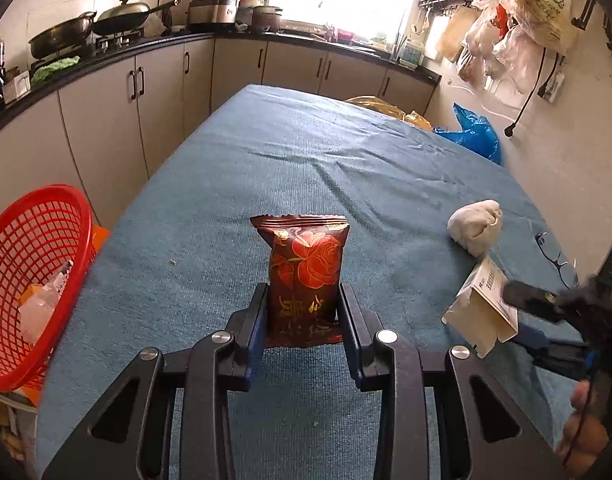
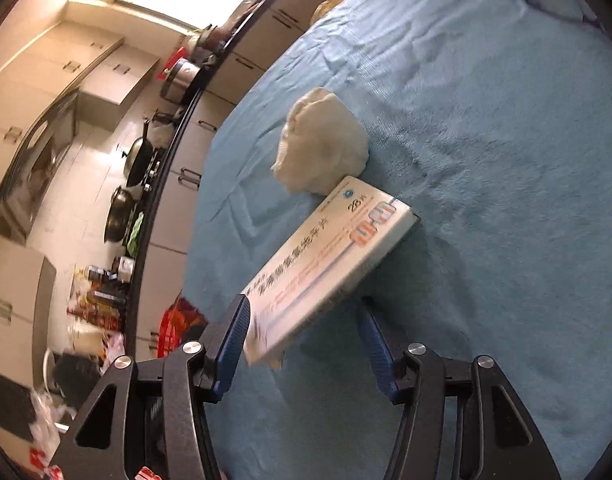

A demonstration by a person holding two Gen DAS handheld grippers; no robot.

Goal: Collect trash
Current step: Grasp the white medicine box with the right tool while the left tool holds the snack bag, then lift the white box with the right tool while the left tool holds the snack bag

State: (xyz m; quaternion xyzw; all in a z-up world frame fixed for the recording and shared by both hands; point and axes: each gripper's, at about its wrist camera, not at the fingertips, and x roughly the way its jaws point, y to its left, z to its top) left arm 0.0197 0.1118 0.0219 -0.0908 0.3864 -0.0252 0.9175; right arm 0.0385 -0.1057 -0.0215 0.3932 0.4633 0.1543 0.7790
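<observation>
Left gripper (image 1: 303,308) is clamped narrow on a dark red snack wrapper (image 1: 306,276) with a rose print; both pads press its lower sides and the packet stands upright between them, lifted clear of the blue tablecloth (image 1: 289,160). Right gripper (image 2: 306,324) has its jaws moderately wide around a white medicine box (image 2: 326,264). The left finger (image 2: 233,332) touches the near edge of the box, which rides tilted off the cloth, so it reads as carried; whether the other pad bears on the underside cannot be told from either view. In the left wrist view the same box (image 1: 482,308) hangs at the right gripper's tips, near right of the table. A crumpled white paper wad (image 1: 476,224) lies on the cloth just beyond the box, untouched. Red mesh basket (image 1: 29,276) sits off the table's left edge, near side, already holding some pale wrappers. Step in hand, by judgement: both pieces picked up, transport to the basket pending. Next move calls for swinging the wrapper left over the basket rim and opening the jaws only once it is over the well; the box grip looks marginal and may want firming before travel. Paper wad remains to be collected afterward.
</observation>
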